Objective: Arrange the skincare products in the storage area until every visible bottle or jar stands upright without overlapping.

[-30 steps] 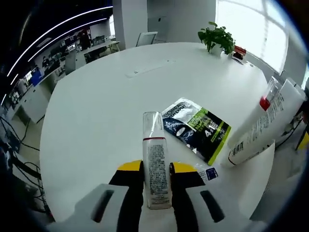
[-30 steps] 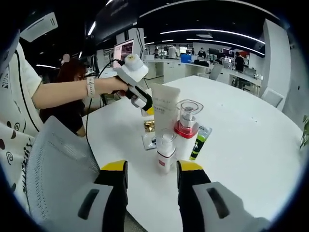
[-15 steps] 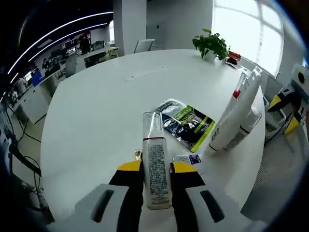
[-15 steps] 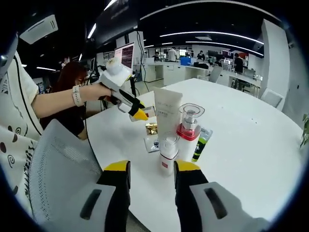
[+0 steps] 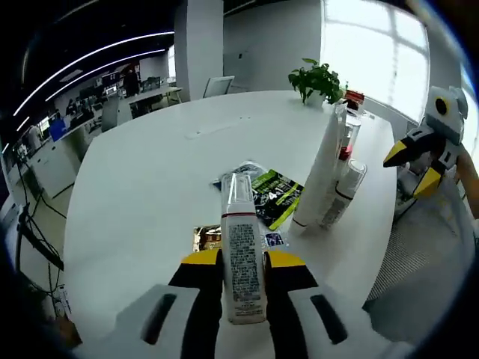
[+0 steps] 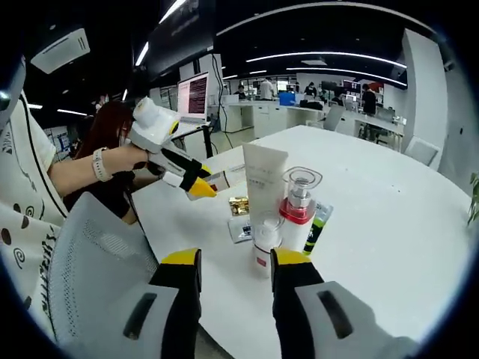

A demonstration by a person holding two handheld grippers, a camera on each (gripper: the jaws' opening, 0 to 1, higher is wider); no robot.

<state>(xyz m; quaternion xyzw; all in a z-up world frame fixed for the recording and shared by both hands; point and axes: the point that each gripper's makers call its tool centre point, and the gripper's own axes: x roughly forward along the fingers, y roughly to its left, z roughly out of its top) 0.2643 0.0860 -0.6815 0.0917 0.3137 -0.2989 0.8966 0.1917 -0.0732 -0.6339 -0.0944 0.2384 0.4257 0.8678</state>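
Observation:
My left gripper (image 5: pixel 243 262) is shut on a small bottle (image 5: pixel 241 247) with a clear cap and a red band, held in the air above the white table (image 5: pixel 150 164). The same gripper (image 6: pixel 196 187) shows in the right gripper view, left of the standing group, still with its bottle (image 6: pixel 224 179). A white tube (image 6: pixel 263 183), a red-collared pump bottle (image 6: pixel 298 209) and a small white bottle (image 6: pixel 264 245) stand upright close together. My right gripper (image 6: pixel 233 265) is open, just short of the small white bottle. From the left gripper view, the tube (image 5: pixel 322 176) hides most of the pump bottle (image 5: pixel 346 142).
A green and black sachet (image 5: pixel 269 191), a gold sachet (image 5: pixel 206 238) and a small blue-white sachet (image 5: pixel 273 241) lie flat on the table. A potted plant (image 5: pixel 318 78) stands at the far edge. A mesh chair back (image 6: pixel 90 262) and a person's arm (image 6: pixel 90 168) are at the left.
The left gripper has carried its bottle leftward, away from the tube, and sits lower in the right gripper view. The standing group has come a little nearer to my right gripper.

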